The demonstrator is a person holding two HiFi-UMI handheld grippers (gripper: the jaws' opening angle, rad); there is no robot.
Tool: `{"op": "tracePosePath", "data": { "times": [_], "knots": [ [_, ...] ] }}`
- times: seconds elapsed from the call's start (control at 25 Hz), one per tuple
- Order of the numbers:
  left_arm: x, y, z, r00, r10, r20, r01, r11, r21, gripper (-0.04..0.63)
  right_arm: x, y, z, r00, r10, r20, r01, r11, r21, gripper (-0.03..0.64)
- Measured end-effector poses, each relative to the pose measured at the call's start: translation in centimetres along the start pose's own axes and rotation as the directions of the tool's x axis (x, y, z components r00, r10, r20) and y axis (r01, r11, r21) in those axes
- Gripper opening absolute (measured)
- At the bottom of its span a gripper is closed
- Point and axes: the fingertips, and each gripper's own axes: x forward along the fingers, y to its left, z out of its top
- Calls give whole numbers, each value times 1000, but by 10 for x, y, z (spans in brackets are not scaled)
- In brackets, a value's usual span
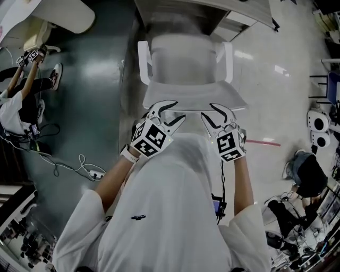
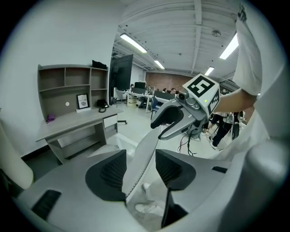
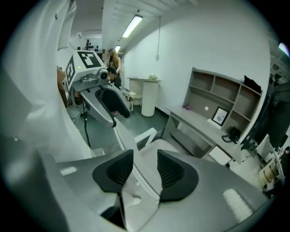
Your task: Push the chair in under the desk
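the chair (image 1: 186, 64) stands before the near edge of the table (image 1: 180, 16); the left hand-held gripper (image 1: 169, 110) and right hand-held gripper (image 1: 215, 112) straddle its backrest (image 1: 191, 96), side by side.

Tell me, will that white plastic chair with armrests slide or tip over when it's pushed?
The white plastic chair will probably slide: the pale floor looks smooth and shiny. It looks light, its backrest thin, so it may wobble. The left gripper and right gripper straddle its top edge, and pushing that high could tip it.
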Motion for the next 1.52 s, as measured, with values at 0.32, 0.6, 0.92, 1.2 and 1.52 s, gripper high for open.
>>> {"op": "tracePosePath", "data": {
  "times": [0.32,0.6,0.92,1.2,1.52],
  "knots": [
    [27,1,-47,980,25,-198,5,989,148,213,25,13,-46,980,77,-183,-104,984,-143,199],
    [48,13,-68,938,91,-335,-2,966,257,190,43,9,-61,968,83,-237,-134,969,-207,171],
    [52,13,-72,929,62,-364,48,957,285,138,46,9,-62,967,99,-233,-152,963,-223,152],
    [58,33,-67,936,105,-337,5,950,311,137,58,-5,-54,979,72,-192,-115,968,-223,152],
    [60,79,-56,941,139,-308,-41,951,305,146,85,-29,-29,984,51,-168,-89,970,-225,149]
  ]
}}
